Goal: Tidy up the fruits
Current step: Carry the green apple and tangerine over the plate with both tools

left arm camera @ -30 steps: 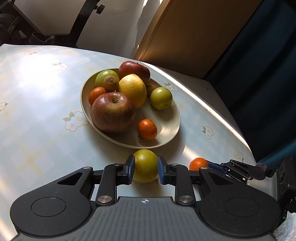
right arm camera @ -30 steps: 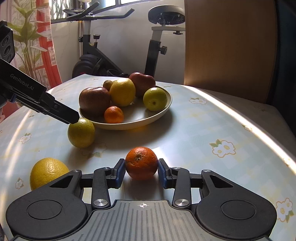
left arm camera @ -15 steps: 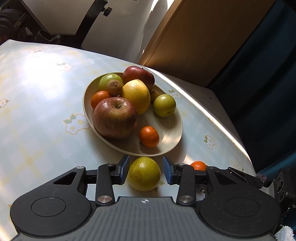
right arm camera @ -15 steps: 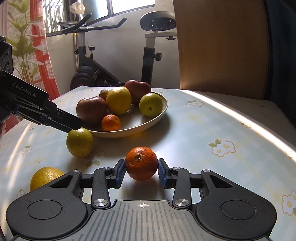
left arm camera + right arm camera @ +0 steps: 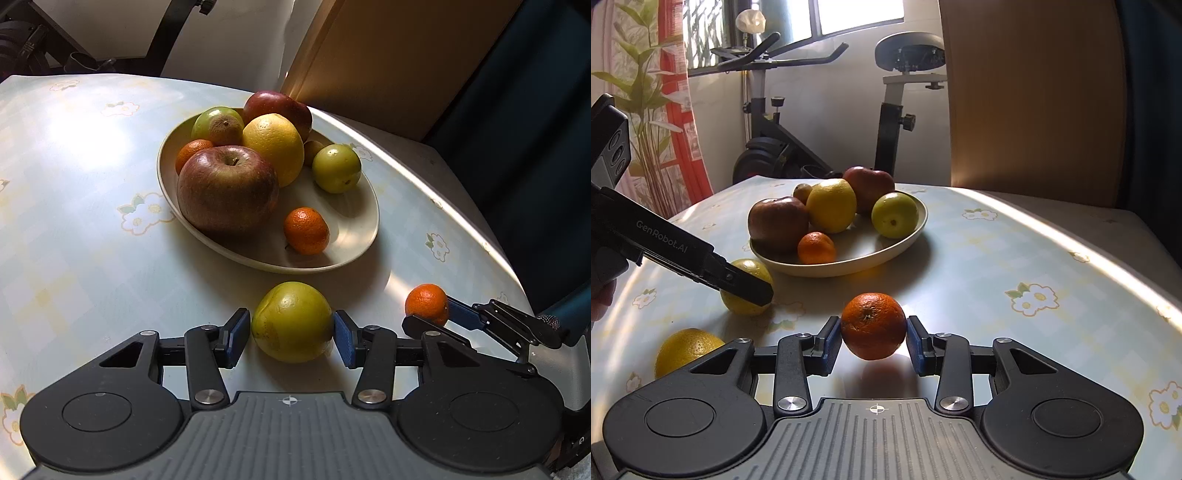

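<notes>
Glossy floral tablecloth (image 5: pixel 92 258), left jaws parted around round green fruit (image 5: pixel 291 326), right jaws clamping dimpled orange (image 5: pixel 873 325).

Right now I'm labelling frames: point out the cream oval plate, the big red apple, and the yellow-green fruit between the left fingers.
cream oval plate (image 5: pixel 354 221): left wrist view, bare inside.
big red apple (image 5: pixel 227 188): left wrist view, front.
yellow-green fruit (image 5: pixel 291 321): left wrist view, centre.

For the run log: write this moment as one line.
left gripper: open around yellow-green round fruit | right gripper: shut on small orange mandarin | cream oval plate: partly filled
</notes>
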The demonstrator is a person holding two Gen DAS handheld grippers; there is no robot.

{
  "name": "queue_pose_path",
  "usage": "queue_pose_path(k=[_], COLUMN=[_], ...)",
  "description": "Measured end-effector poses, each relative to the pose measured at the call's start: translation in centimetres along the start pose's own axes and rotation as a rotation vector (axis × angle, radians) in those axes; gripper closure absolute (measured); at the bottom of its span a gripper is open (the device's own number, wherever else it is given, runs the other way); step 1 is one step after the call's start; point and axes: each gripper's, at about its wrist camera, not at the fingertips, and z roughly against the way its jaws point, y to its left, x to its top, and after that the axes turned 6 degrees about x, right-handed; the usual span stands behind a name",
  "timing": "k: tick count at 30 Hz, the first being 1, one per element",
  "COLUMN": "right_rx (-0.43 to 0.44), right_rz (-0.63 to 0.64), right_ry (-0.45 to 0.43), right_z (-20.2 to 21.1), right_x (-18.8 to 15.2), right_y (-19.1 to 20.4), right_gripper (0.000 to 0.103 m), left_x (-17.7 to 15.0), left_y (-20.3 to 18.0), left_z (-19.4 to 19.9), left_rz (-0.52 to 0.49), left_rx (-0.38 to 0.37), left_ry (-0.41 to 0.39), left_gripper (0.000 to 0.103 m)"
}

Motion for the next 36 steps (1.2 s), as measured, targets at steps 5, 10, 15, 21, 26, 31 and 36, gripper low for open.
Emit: queue_pose_path(k=[5, 10, 15, 21, 26, 31, 36], right_rx=[0.001, 0.003, 0.005, 0.005, 0.003, -0.011, 0.011], right_rz=[0.0, -0.001, -0.008, -0.012, -0.03, -0.071, -0.076], right_ry=[0.0, -0.003, -0.009, -0.012, -0.02, -0.009, -0.06], right_z=[0.0, 0.0, 0.2, 0.3, 0.4, 0.2, -0.1], right_x=[0.0, 0.0, -0.1, -0.1, -0.1, 0.7, 3.0], right_y=[0.0, 0.0, -0.1, -0.2, -0.5, -1.3, -2.5], right_gripper=[0.068, 0.068, 0.068, 0.068, 0.068, 0.068, 0.068], left_x=[-0.2, -0.3, 0.5, 1.9, 4.0, 6.1, 7.0], left_y=[-0.5, -0.8, -1.0, -1.8, -2.9, -3.7, -4.2], left_z=[0.1, 0.3, 1.4, 2.3, 2.0, 0.9, 0.2], left_rz=[-0.032, -0.059, -0.078, -0.092, -0.125, -0.119, -0.16], left_rx=[0.016, 0.026, 0.028, 0.022, 0.03, 0.047, 0.065], left_ry=[-0.015, -0.02, -0.057, -0.1, -0.132, -0.122, -0.123], left_gripper=[0.053, 0.054, 0.054, 0.054, 0.054, 0.054, 0.054])
